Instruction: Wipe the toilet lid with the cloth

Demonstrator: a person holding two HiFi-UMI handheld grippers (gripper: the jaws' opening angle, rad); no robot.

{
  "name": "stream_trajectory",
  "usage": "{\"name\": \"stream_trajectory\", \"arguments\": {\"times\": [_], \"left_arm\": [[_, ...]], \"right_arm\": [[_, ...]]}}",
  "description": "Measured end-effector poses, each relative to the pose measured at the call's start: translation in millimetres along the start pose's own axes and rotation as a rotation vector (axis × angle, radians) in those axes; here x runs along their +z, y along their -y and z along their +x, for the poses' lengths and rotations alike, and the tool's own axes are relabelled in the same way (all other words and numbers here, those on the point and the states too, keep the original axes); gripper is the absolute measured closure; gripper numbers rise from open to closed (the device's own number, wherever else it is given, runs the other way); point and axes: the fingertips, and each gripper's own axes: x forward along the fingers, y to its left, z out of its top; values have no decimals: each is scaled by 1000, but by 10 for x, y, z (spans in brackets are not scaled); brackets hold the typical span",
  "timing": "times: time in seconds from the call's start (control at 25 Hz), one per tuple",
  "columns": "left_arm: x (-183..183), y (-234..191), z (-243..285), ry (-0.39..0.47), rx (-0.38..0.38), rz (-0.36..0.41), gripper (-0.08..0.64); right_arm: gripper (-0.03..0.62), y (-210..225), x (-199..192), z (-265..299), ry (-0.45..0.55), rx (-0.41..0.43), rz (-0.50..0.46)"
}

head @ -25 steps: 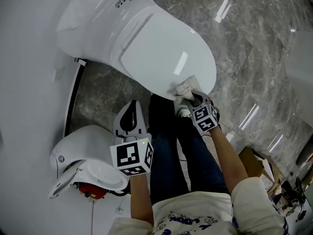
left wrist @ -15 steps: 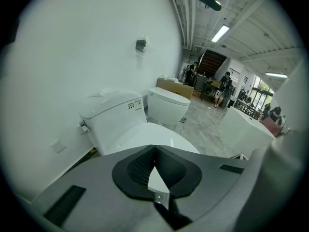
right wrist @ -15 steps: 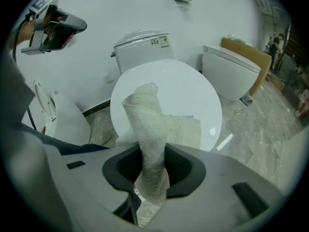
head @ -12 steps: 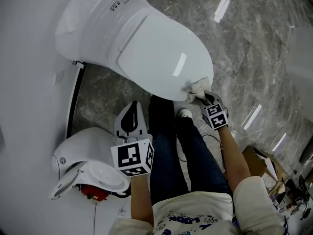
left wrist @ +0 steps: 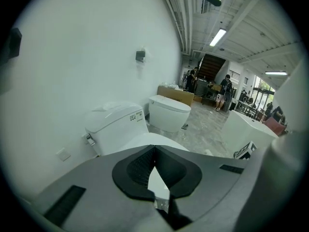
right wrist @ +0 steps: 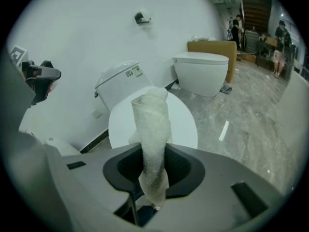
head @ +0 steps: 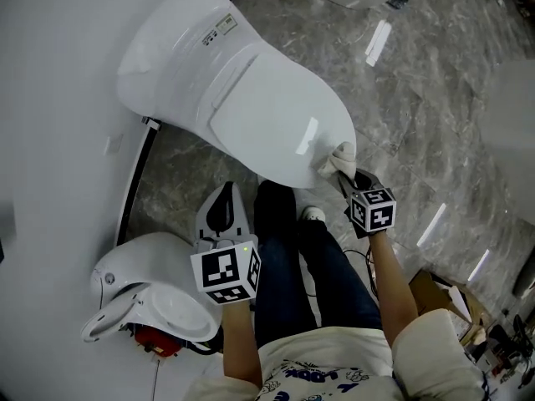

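Lid: the white toilet lid (head: pixel 267 115) is down, its shiny top facing up, with the tank (head: pixel 175 40) behind it against the wall.
Cloth: a pale, bunched cloth (head: pixel 336 159) lies on the lid's front right edge. In the right gripper view it stands up in a twisted roll (right wrist: pixel 152 124).
Right gripper (head: pixel 346 179): pinching the cloth's lower end between its jaws, at the lid's rim.
Left gripper (head: pixel 223 197): jaws pressed together with nothing in them, held low over the person's leg (head: pixel 288 249), well apart from the lid.
Step in hand: probably a stroke along the lid's edge.
Hazard 1: the cloth may run off the rim, since it sits at the very edge.
Hazard 2: drag on the lid may pull the roll from the jaws.
Hazard 3: only a small wad touches, so most of the lid could be missed.
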Motion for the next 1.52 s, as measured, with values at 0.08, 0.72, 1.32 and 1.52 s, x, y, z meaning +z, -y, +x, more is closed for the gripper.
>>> {"name": "stream_trajectory", "arguments": {"times": [0.08,0.72,1.32,1.52], "left_arm": [[190,41,-156,28,8,0,557],[2069,761,-1842,383,70,44,557],[2854,996,-3214,615,161,107,557],[2925,981,-3324,638,167,116,557]], "right_arm": [[495,-77,333,-340,72,-16,-20],[497,-1068,2934,-3414,728,-5,-140],[497,-1838,3267,-4902,963,97,-229],[497,-1939,3303,-5017,988,101,-250]]}}
